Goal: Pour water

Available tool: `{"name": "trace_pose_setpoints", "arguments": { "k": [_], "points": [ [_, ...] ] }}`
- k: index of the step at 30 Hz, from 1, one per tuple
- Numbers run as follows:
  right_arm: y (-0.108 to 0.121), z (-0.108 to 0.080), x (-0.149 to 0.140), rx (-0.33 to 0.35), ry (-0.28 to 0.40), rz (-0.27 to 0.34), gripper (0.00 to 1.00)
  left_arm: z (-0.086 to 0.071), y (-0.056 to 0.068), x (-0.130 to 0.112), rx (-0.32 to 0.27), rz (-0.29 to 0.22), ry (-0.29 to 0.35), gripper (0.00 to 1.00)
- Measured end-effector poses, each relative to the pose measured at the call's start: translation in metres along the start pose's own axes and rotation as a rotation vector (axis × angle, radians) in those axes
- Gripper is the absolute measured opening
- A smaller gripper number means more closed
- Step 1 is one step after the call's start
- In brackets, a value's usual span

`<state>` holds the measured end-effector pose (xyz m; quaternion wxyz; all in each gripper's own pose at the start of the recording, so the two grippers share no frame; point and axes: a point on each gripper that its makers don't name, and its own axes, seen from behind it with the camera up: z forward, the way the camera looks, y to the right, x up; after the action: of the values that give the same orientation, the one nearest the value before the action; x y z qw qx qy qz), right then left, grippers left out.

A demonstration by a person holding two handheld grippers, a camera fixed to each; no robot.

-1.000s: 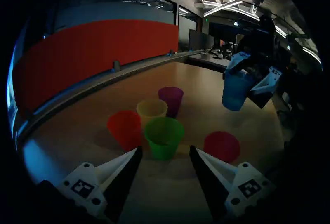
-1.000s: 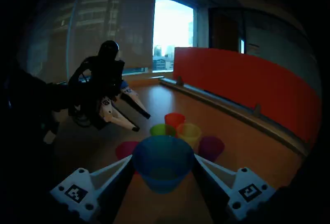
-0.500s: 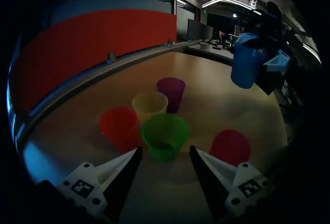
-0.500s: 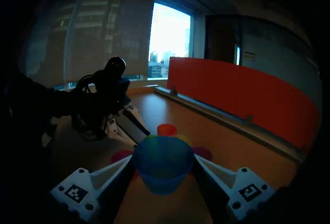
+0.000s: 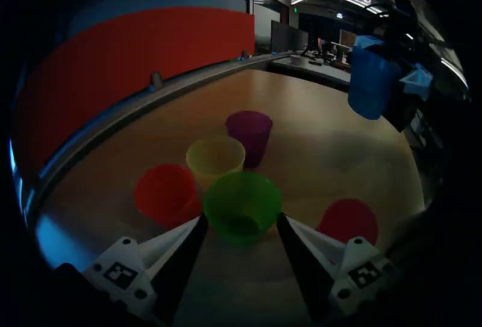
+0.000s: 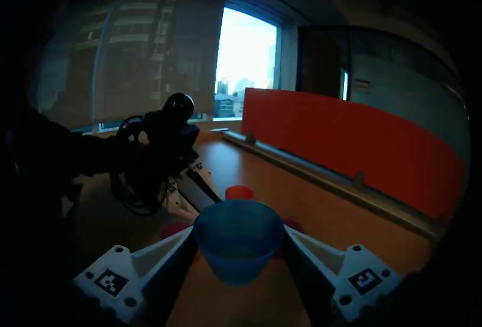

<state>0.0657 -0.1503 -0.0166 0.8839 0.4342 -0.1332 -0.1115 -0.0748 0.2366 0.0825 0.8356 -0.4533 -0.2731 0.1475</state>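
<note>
On my right gripper view the right tongs [image 6: 238,236] are clamped on the blue cup [image 6: 238,258], one finger pressed to each side of it just under the rim. The cup sits upright. Its bottom looks paler than its walls, but I cannot tell how much water is in it. From the left gripper view I see that same blue cup hanging in the air at the upper right, clear of the table [image 5: 337,140] and well apart from the other cups.

My left tongs [image 5: 241,220] are spread wide and low over the table. The green cup [image 5: 242,203] stands right at the tips, between the two fingers. I cannot tell whether either finger touches it, and they do not grip it.

Just behind the green cup stands the yellow cup [image 5: 215,155], with the purple cup [image 5: 249,134] beyond that. The orange-red cup [image 5: 164,193] is to the left of the green one, close by. The dark red cup [image 5: 349,221] stands alone on the right, near my right-hand finger.

A red partition [image 5: 138,56] runs along the table's far edge. In the right gripper view a dark sleeve [image 6: 78,152] reaches towards the left tongs, with a bright window [image 6: 244,62] behind.
</note>
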Motion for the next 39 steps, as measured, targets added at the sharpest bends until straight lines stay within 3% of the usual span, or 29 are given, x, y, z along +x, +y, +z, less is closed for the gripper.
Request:
{"name": "trace_pose_setpoints", "arguments": {
  "k": [15,27,39],
  "points": [
    [0.002,-0.001,-0.005,-0.002,-0.008,-0.002,0.91,0.021,-0.004,0.004,-0.010,-0.019,-0.019,0.84],
    [0.002,0.000,-0.010,-0.002,-0.017,0.000,0.91,0.033,-0.005,0.001,0.002,-0.003,-0.036,0.84],
    [0.004,-0.002,-0.012,-0.005,-0.018,0.004,0.91,0.035,0.000,0.005,-0.018,-0.020,-0.022,0.83]
  ]
}}
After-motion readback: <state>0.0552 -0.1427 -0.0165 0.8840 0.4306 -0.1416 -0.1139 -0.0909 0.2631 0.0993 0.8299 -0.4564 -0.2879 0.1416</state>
